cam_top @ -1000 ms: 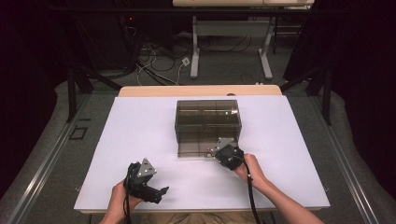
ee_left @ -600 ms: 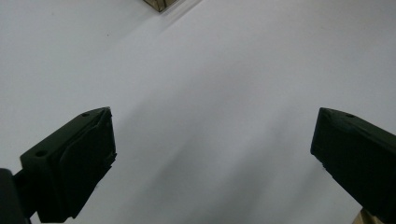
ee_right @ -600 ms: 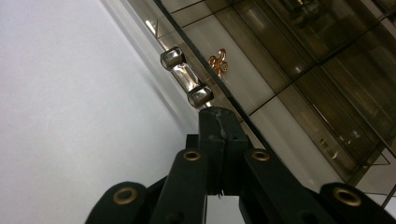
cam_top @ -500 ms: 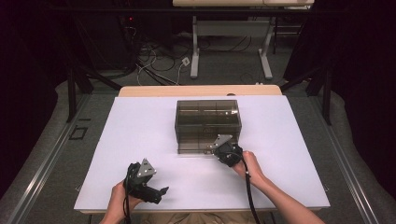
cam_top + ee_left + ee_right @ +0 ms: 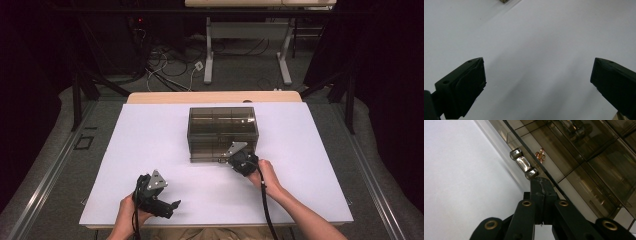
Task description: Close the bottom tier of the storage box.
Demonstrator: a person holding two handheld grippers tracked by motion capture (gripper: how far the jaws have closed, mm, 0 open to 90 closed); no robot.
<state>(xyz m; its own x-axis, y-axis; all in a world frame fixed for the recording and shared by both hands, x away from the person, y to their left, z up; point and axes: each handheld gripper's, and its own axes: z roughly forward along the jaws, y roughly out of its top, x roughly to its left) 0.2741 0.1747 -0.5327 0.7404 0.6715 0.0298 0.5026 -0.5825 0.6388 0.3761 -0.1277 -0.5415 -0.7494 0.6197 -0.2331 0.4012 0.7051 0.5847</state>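
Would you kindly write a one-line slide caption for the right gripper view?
Right gripper, jaws shut, at the chrome handle of a smoked transparent acrylic drawer box on the white table.

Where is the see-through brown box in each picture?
High view: the smoky box stands mid-table on the white table, just beyond the right gripper.
Right gripper view: the box fills the upper right, its silver handle just above the shut jaws.
Left gripper view: I cannot make it out among the open jaws and white table.
Shared landmark: the white table.
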